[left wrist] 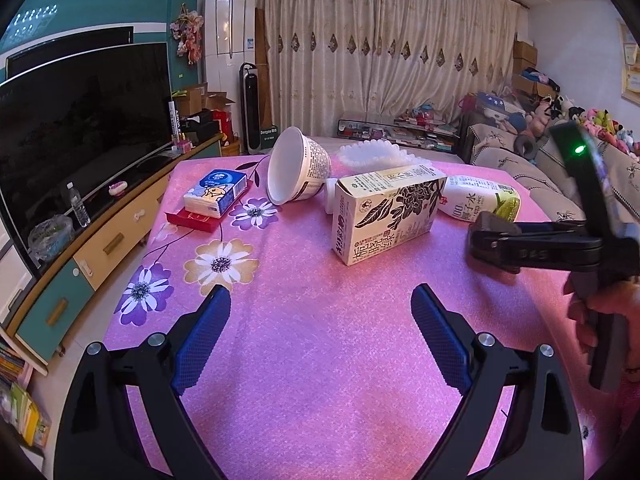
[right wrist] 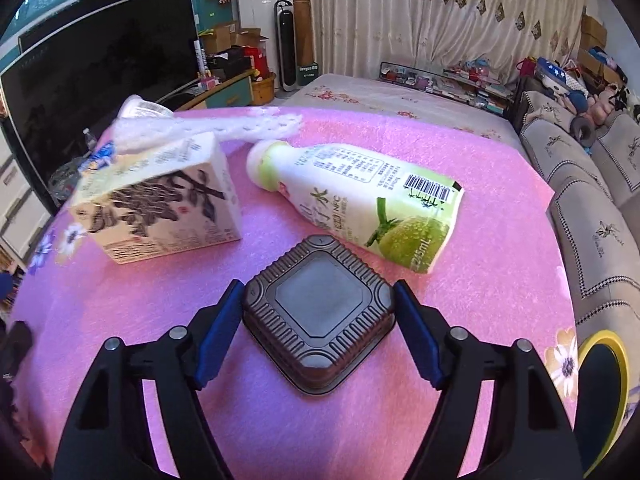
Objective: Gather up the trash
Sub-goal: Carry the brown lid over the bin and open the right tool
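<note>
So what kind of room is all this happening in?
Most likely a home living room: a big television on a low cabinet, a sofa piled with plush toys, and long curtains.

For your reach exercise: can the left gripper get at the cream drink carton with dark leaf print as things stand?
Probably yes: the left gripper is open, and only bare pink cloth lies between it and the cream drink carton.

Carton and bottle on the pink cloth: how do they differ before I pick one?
The carton is a cream rectangular box with dark floral print; the bottle is rounded, white with a green fruit label. The carton rests on a long edge, tilted; the bottle lies flat on its side. The bottle shows a white cap; no cap shows on the carton. Both lie untouched beyond the right gripper, whose jaws straddle a brown tray.
</note>
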### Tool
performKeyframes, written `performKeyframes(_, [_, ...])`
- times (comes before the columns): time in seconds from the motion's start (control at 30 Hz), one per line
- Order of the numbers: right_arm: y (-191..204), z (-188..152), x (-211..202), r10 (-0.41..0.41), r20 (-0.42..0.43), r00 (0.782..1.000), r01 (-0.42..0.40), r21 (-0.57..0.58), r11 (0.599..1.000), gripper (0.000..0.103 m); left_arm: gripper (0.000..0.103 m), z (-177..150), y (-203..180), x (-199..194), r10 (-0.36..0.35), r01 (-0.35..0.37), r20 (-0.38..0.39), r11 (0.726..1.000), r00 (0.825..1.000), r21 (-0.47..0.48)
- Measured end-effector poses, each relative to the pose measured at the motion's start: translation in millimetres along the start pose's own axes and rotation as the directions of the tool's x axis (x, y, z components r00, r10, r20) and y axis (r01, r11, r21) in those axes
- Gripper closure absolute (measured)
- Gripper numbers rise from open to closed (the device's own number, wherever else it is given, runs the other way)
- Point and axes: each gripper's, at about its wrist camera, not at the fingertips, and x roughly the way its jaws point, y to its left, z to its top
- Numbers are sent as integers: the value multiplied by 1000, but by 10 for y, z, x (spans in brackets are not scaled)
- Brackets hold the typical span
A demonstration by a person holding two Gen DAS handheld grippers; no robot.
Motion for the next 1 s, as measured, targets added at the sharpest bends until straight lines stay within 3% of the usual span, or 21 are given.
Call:
performKeyframes(0.23, [-203, -206, -801, 16, 125, 992, -21, 34, 999, 32, 13, -18, -28, 28, -18, 18, -16, 1000, 1000, 11])
performKeyframes(0.43, [-856, -585, -1320, -141, 208, 968, 99, 197, 975, 32, 13, -18, -75, 35, -10, 11, -15, 999, 1000, 30])
performKeyframes(0.6, [-1533, -872, -1478, -305, 170, 937, 243, 309, 919, 32, 13, -31, -64, 42, -5, 5, -9, 999, 1000, 32])
performKeyframes(0.77, [-2187, -1192, -1495, -396, 86, 914, 324, 432, 842, 32, 13, -30, -63, 44, -1, 1, -14, 999, 1000, 34])
performKeyframes(1.0, [-2573, -1378, -1288, -420, 1, 908, 368, 480, 797, 32, 13, -30, -74, 44, 3, -2, -16, 999, 1000, 40])
